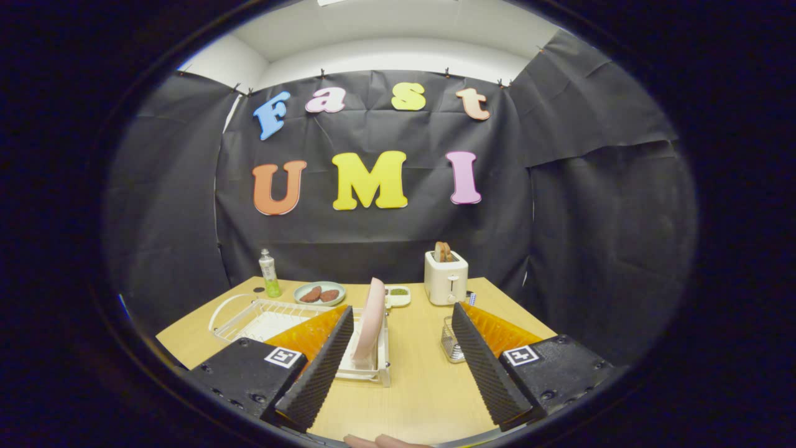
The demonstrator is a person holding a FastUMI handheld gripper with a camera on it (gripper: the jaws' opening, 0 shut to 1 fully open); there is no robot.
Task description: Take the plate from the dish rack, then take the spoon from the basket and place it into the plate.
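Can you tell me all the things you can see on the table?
plate: one, pink, upright on edge in the dish rack, just ahead of the jaws
dish rack: one, white wire
basket: one, metal mesh, by the toaster side
toaster: one, white, bread in the slot
bottle: one, green liquid, back of table
dish: one, pale green, two brown patties
small tray: one, white, green bits inside
table: one, light wood
gripper: one, jaws open, holding nothing

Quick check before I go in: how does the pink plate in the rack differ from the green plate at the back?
The pink plate stands on edge in the dish rack, just ahead of the open gripper; the green plate lies flat on the table beyond the rack. The pink plate is empty; the green plate holds two brown patties. Both look round.
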